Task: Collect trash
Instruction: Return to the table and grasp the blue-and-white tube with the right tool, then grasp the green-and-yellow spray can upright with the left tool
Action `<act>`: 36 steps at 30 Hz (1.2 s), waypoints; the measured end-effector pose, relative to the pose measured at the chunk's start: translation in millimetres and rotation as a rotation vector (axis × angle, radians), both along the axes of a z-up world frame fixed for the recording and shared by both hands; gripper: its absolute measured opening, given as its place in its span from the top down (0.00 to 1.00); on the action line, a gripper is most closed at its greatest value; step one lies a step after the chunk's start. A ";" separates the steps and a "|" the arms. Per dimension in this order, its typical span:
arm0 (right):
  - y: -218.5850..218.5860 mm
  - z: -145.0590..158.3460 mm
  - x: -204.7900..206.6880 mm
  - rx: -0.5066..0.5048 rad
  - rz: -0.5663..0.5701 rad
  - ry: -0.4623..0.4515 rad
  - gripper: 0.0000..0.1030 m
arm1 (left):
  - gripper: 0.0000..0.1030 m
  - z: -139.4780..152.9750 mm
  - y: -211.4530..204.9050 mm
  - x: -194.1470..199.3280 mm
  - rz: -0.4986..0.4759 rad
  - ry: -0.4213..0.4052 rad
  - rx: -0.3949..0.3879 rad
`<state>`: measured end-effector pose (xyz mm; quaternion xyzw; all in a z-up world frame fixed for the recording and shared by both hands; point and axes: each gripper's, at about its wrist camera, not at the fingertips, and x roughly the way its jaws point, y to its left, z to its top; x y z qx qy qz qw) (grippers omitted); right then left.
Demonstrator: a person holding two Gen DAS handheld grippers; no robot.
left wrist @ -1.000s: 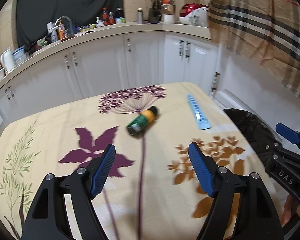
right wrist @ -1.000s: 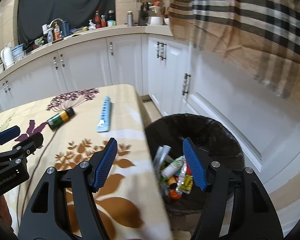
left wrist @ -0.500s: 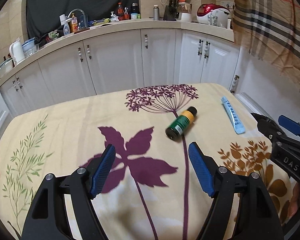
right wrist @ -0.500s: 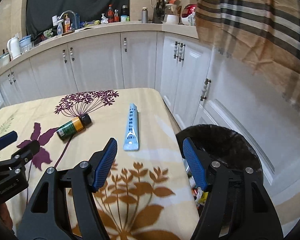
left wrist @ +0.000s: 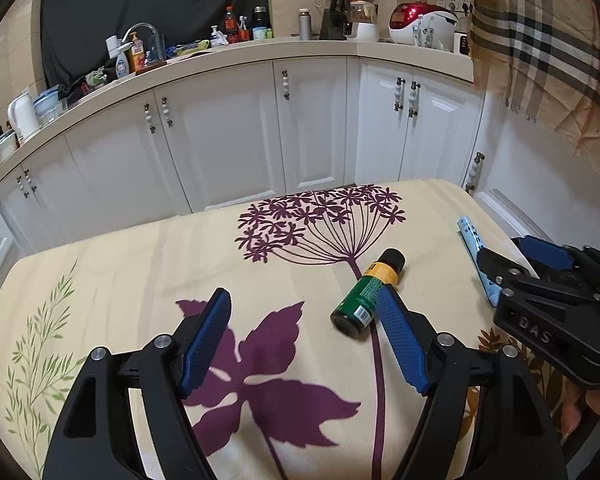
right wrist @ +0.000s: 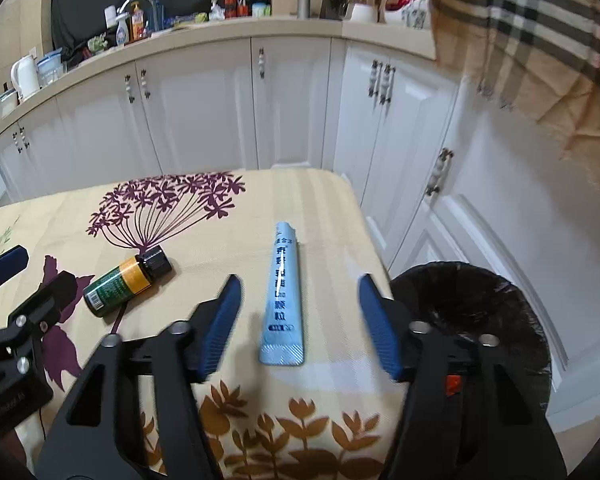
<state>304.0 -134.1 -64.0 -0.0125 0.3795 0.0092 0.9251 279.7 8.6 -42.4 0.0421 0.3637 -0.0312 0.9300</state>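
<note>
On the floral counter (right wrist: 228,216), the right gripper (right wrist: 298,322) hangs wide, straddling the blue sachet (right wrist: 283,292). The left gripper (left wrist: 306,344), also wide, has the green bottle (left wrist: 366,294) beside its right finger. Closing high could skid off the flat sachet; a nudge might roll the bottle.

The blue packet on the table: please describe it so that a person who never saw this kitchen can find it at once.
Find the table with the flowered cloth and go to its edge nearest the black-lined trash bin. The blue packet lies flat there, between the open fingers of the right gripper. Unlike the round green bottle to its left, it is long, flat and pale blue with dark print.
</note>
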 end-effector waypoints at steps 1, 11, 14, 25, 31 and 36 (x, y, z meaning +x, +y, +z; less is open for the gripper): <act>0.4 -1.2 3.3 0.004 0.001 0.010 0.48 | 0.29 -1.1 -1.0 1.6 -0.002 0.005 -0.001; 6.5 -11.8 18.9 -0.010 0.020 0.091 0.82 | 0.29 -9.4 -8.1 16.4 -0.032 0.049 -0.010; 9.8 -11.7 17.5 -0.029 0.030 0.089 0.83 | 0.29 -10.5 -10.7 18.9 -0.039 0.054 -0.007; 6.4 -11.0 14.2 -0.010 0.031 0.089 0.84 | 0.35 -22.6 -20.4 29.3 -0.092 0.110 -0.010; 5.9 -10.8 14.2 -0.004 0.032 0.090 0.84 | 0.54 -28.5 -24.4 34.7 -0.118 0.146 -0.030; 5.8 -10.7 14.0 -0.002 0.035 0.089 0.84 | 0.68 -28.2 -26.9 33.0 -0.132 0.143 -0.030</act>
